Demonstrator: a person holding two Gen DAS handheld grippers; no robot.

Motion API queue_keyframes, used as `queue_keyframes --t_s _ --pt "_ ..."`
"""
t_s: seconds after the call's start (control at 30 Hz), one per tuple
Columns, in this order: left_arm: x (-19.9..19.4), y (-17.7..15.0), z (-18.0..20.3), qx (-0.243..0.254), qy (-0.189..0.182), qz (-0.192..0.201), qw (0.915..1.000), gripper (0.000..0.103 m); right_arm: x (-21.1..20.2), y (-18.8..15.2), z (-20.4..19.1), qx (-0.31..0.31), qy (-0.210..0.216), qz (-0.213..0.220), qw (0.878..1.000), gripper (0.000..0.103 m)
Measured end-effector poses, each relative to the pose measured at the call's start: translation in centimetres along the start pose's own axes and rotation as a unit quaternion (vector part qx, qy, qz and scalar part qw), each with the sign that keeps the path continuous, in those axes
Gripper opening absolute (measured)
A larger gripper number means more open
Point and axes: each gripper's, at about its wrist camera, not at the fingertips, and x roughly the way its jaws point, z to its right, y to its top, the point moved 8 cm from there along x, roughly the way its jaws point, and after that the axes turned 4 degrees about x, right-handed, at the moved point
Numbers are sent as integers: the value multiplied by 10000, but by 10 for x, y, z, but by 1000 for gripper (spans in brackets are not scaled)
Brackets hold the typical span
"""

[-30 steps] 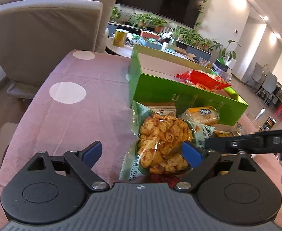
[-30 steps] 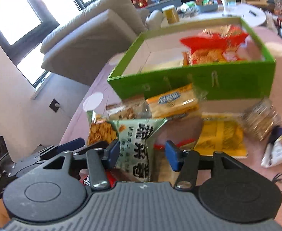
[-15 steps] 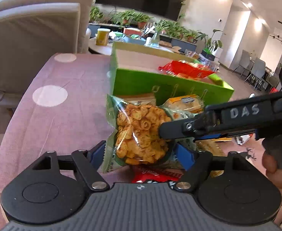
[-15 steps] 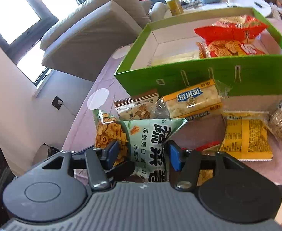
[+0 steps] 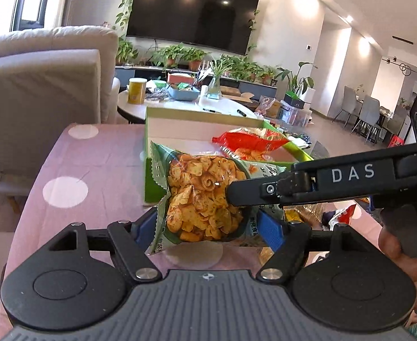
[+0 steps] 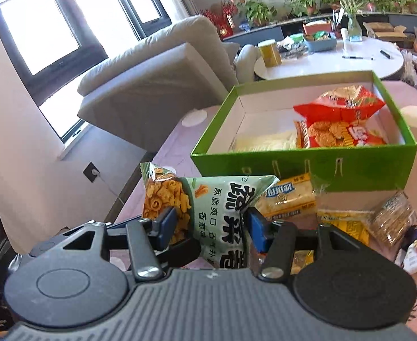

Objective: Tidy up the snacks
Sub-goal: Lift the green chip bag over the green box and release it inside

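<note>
Gripping green snack bag [image 5: 205, 199] between both tongs: left [image 5: 208, 228], right [image 6: 211, 224].

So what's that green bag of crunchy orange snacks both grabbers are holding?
The green snack bag is a glossy plastic pillow pack with crimped, zigzag ends, a clear window showing curly orange crisps, and large Chinese lettering. It looks sealed and puffy. The left gripper and right gripper both clamp it with blue pads, holding it above the pink tablecloth, in front of the green box.

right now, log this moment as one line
green chip bag | left gripper and right gripper both grip it | green box ahead
</note>
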Motion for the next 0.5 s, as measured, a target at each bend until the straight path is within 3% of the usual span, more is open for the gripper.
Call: queue_keyframes --t_s 0.5 --pt "18 42 7 303 69 254 9992 72 -1 42 8 -51 44 367 9993 66"
